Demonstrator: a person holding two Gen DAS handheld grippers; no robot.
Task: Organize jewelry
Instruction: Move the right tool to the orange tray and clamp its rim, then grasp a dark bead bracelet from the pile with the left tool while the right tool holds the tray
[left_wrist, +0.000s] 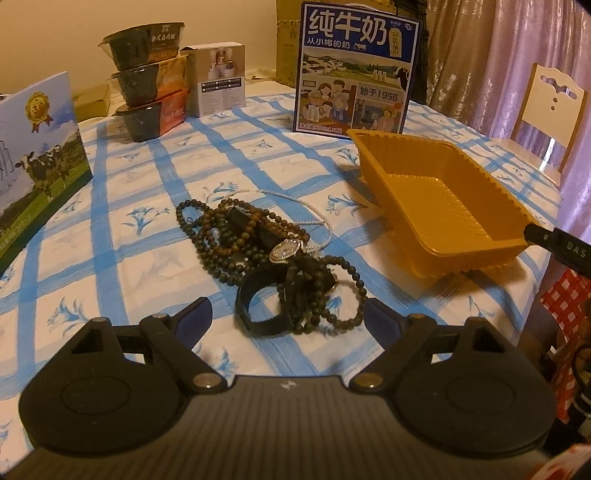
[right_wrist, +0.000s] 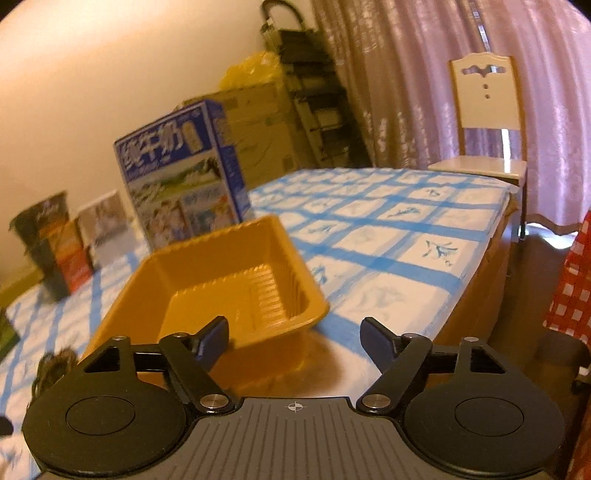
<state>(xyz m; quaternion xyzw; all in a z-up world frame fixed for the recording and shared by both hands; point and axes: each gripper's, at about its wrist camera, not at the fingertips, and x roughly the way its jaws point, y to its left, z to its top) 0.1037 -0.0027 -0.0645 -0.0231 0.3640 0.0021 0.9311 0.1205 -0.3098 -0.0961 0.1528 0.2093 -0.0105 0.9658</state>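
Both my grippers hung open over the checked tablecloth (left_wrist: 122, 258), neither holding anything.

My left gripper (left_wrist: 286, 314) tilted down at the jewelry pile (left_wrist: 266, 251): dark bead strands, a fine pearl chain and a black-strapped watch (left_wrist: 286, 250), heaped just ahead of its wide-spread fingers, the nearest beads lying between the tips untouched. My right gripper (right_wrist: 293, 334) pointed more shallowly at the near corner of the empty yellow plastic tray (right_wrist: 221, 280), jaws apart with only cloth between them. The tray sat beside the pile, in front of the blue milk carton box (left_wrist: 356, 70).
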